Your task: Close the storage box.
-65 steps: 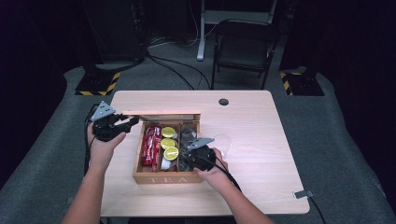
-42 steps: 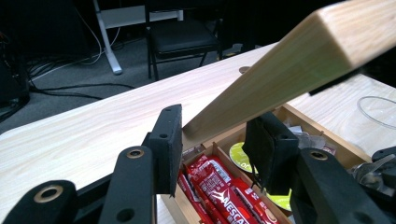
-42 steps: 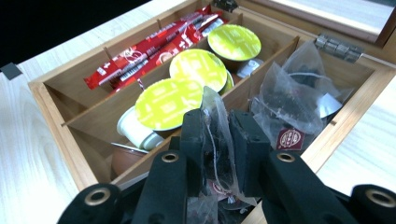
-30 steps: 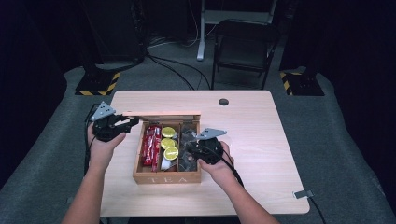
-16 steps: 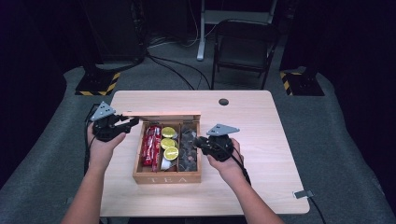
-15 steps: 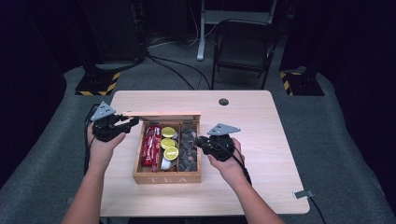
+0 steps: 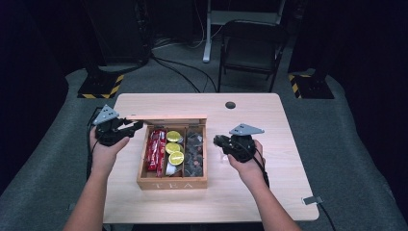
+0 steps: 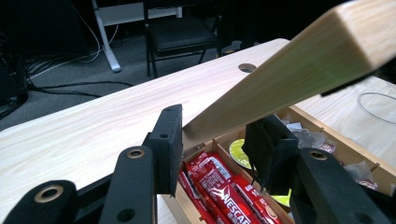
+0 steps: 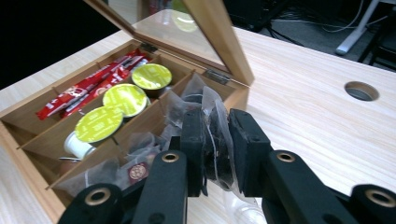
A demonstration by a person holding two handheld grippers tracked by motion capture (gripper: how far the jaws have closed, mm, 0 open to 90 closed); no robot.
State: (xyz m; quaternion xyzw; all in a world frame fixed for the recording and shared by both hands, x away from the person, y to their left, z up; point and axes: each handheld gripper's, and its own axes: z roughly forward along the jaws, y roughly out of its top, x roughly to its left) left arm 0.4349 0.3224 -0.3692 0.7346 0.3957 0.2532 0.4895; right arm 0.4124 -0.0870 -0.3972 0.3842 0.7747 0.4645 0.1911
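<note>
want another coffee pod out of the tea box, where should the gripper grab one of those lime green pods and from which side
Take the nearest green pod by its round rim, coming straight down from above. The pods sit foil-up in the narrow middle compartment of the tea box, with wooden dividers close on both sides, so a sideways approach looks blocked. Set the jaws along the compartment, where neighbouring pods leave some gap.

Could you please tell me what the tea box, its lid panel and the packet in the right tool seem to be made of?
The tea box: pale unpainted wood with visible grain. Its lid: a wood frame around a clear, reflective pane, glass or plastic. The packet in the right tool: thin, crinkled see-through film, probably plastic.
</note>
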